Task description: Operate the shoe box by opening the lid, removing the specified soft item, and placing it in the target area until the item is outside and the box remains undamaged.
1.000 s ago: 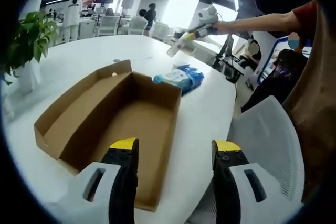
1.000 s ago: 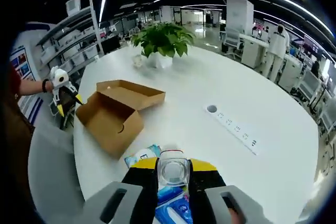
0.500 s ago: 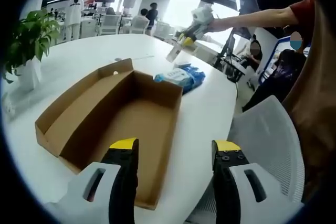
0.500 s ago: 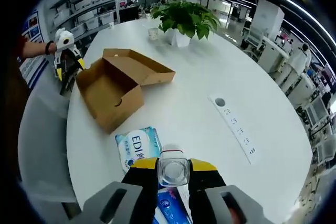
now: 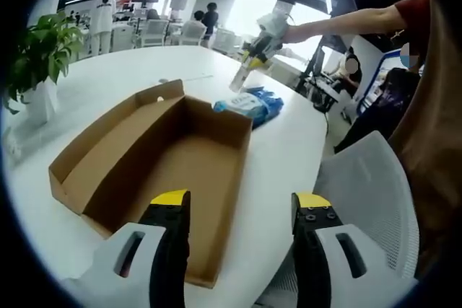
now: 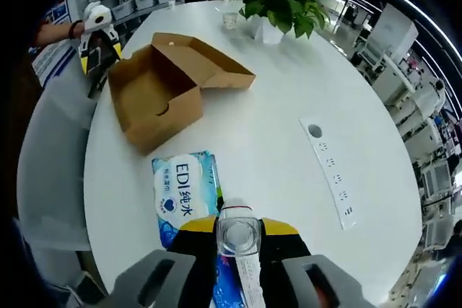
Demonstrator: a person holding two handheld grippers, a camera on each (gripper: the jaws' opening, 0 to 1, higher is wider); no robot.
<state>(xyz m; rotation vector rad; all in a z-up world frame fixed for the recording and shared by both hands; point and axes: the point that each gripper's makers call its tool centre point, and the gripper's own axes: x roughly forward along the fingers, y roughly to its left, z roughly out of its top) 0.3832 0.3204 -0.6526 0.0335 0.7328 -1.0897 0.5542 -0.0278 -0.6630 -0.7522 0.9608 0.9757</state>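
In the left gripper view, our left claw hangs apart over the open box's near end; the wipes pack lies beyond it. In the right gripper view, our right claw clamps a clear bottle above the pack on the worktop, near the box.

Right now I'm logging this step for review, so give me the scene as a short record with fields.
box: cardboard shoe box, lid open, inside bare
soft item: blue wipes pack, lying on the white table beside the box
left gripper: left gripper, jaws apart at the box's near end, holding nothing
right gripper: right gripper, above the pack, jaws shut
other: potted plant, power strip
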